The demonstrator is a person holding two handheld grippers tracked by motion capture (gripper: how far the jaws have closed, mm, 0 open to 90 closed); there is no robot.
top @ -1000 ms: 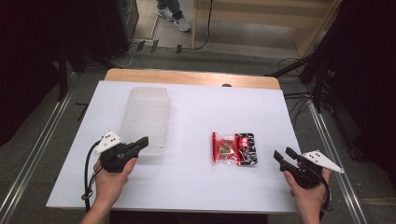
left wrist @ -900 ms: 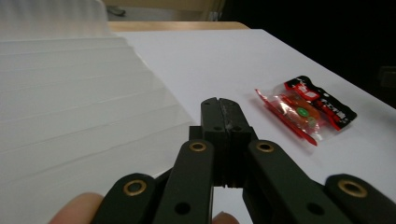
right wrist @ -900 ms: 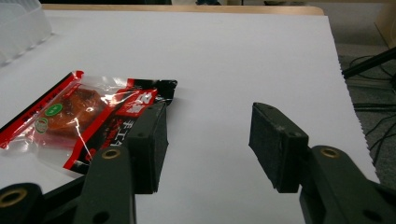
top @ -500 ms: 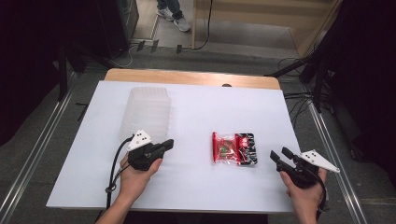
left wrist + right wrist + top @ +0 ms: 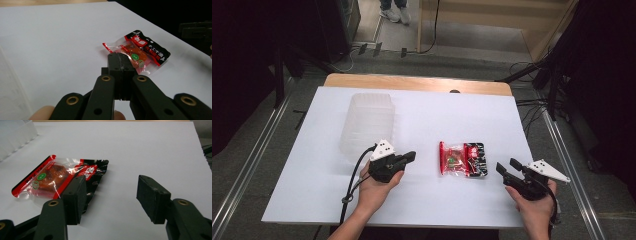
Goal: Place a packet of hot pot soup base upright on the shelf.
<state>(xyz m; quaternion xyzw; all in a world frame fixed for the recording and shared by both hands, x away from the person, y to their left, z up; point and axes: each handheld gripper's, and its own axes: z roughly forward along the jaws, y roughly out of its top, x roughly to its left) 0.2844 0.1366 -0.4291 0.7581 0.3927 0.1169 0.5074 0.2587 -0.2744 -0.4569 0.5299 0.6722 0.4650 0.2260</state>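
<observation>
On the white table (image 5: 427, 120), toward the near right of its middle, I find the snack packet (image 5: 462, 159) lying flat, a red, black and clear pouch with orange-brown contents showing through the clear part. My left gripper (image 5: 408, 157) sits just left of the packet, pointed at it, with its jaws clenched together and nothing between them; in the left gripper view the closed tips (image 5: 117, 60) lie short of the packet (image 5: 137, 51), and I cannot tell whether they touch its near edge. My right gripper (image 5: 508, 167) rests at the near right of the table, close to the packet's right end but apart from it. Its jaws have just been opening and stand released with a wide gap; in the right gripper view (image 5: 111, 195) only bare table lies between them, and the packet (image 5: 60, 178) sits beyond and to the left of the left jaw. A clear plastic container (image 5: 364, 125) stands at the far left, well apart from the packet and just beyond my left hand (image 5: 374, 192).
</observation>
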